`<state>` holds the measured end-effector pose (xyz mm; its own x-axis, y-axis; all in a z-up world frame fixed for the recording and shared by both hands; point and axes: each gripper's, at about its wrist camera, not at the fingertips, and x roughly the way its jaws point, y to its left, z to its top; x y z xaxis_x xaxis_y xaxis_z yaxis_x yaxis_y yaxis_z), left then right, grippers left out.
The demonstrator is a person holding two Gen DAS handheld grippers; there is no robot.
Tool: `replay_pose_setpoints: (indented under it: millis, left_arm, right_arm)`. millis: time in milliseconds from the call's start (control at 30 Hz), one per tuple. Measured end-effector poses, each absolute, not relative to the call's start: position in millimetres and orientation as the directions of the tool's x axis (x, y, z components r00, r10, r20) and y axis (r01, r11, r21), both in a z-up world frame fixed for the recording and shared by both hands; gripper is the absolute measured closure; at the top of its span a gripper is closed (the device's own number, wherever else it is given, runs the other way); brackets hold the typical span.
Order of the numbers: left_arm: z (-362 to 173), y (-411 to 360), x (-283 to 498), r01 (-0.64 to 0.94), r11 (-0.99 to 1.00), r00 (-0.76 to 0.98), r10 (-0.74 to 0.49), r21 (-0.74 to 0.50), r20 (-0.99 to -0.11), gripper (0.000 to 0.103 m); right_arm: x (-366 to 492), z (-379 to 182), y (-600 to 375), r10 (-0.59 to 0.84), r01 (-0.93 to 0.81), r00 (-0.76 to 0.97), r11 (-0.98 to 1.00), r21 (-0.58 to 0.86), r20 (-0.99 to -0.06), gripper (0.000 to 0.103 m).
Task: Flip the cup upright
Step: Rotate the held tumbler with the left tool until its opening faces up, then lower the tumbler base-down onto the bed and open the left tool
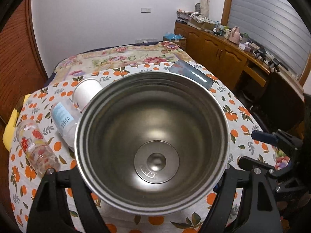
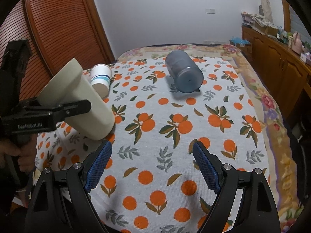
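Observation:
My left gripper [image 2: 77,107] is shut on a cream steel-lined cup [image 2: 85,104] and holds it tilted above the cloth, mouth up and to the left. In the left wrist view the cup's steel inside [image 1: 153,141] fills the middle, and the fingertips are hidden behind it. My right gripper [image 2: 152,153] is open and empty, low over the orange-print cloth [image 2: 165,128]. Its blue tip also shows in the left wrist view [image 1: 264,136].
A blue-grey plastic cup [image 2: 184,72] lies on its side at the back. A paper cup [image 2: 101,77], a clear bottle [image 1: 64,120] and a flowered glass [image 1: 37,147] lie at the left. A wooden sideboard [image 1: 219,52] stands to the right, a slatted door [image 2: 58,23] at the left.

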<state>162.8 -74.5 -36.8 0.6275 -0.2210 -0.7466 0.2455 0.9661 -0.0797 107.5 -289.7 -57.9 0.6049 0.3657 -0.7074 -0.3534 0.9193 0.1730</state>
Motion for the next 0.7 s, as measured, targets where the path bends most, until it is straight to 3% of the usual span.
replay_pose_setpoints:
  millis: [700]
  left_arm:
    - [-44, -84, 150, 0.251, 0.964, 0.648, -0.235, -0.088, -0.725, 0.020]
  right_arm:
    - [108, -58, -286, 0.363, -0.351, 0.621, 0.921, 0.168, -0.695, 0.016]
